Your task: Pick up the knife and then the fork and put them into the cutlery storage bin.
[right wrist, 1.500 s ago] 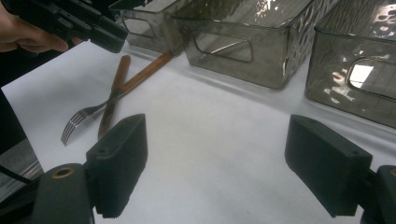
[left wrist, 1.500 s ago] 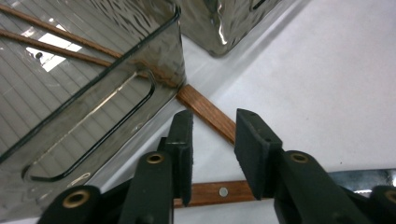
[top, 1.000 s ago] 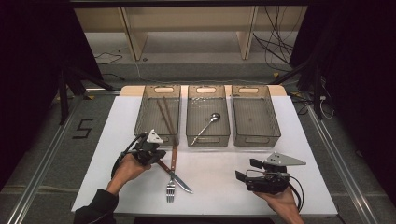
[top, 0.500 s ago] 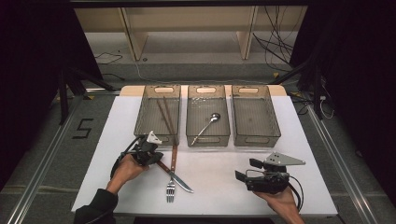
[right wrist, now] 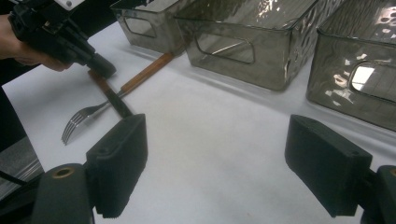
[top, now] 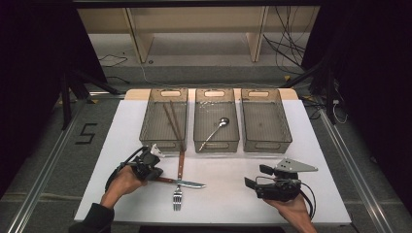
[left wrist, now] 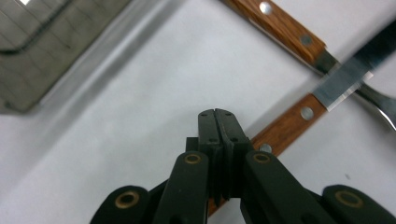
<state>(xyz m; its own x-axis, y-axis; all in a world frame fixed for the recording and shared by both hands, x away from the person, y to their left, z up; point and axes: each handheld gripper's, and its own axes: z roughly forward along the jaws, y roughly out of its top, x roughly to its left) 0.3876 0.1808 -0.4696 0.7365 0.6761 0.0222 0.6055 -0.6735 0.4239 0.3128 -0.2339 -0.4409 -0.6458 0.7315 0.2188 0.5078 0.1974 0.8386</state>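
The left gripper [left wrist: 218, 116] had its two black fingers [left wrist: 208, 128] pressed together over the white surface [left wrist: 140, 107]. Just beside the tips, at the right, lay a knife [left wrist: 327, 88] with a riveted wooden handle. Its steel blade crossed over a fork [left wrist: 285, 28], likewise wooden-handled, at the far right. A grey bin [left wrist: 42, 51] stood at the far left.

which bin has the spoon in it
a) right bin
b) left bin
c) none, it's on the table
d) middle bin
d: in the high view the spoon lies inside the middle bin, while the left bin holds chopsticks.
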